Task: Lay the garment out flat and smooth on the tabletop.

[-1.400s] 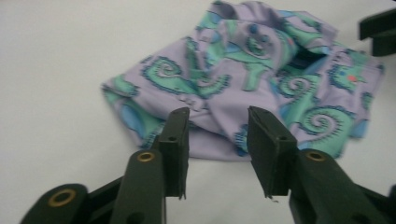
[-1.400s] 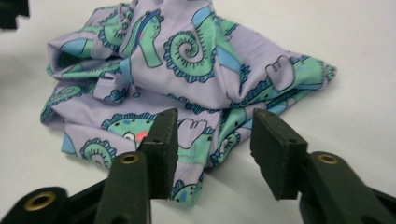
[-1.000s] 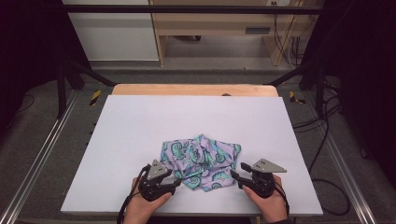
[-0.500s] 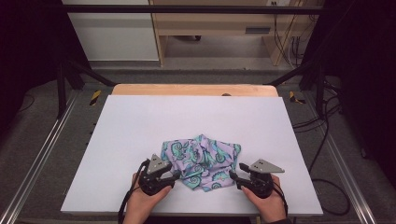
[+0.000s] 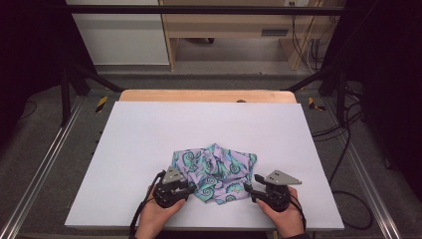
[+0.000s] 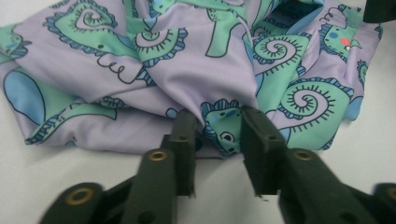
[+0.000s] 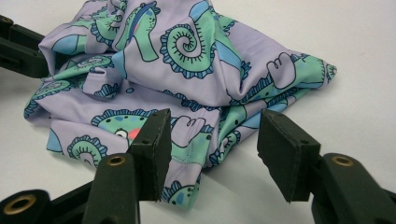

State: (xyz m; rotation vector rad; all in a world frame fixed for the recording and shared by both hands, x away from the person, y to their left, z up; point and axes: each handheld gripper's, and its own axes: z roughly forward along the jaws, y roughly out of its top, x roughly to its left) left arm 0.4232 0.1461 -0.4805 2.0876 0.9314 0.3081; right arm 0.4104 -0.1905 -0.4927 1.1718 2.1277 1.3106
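Patterned purple cloth (image 5: 214,172), no lettering legible, crumpled on white counter (image 5: 149,134); hem between closing left tool (image 6: 217,140), not visibly pinched; right tool (image 7: 212,140) spread.

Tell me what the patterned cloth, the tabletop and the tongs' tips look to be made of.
Patterned cloth: thin, smooth knit fabric, probably synthetic; it drapes in soft folds with a faint sheen and a stitched hem.
Tabletop: matte white board or sheet, flat and glare-free; a wooden edge shows at the far side.
Left tongs and right tongs: black matte plastic, likely, with brass-coloured rivets or inserts.
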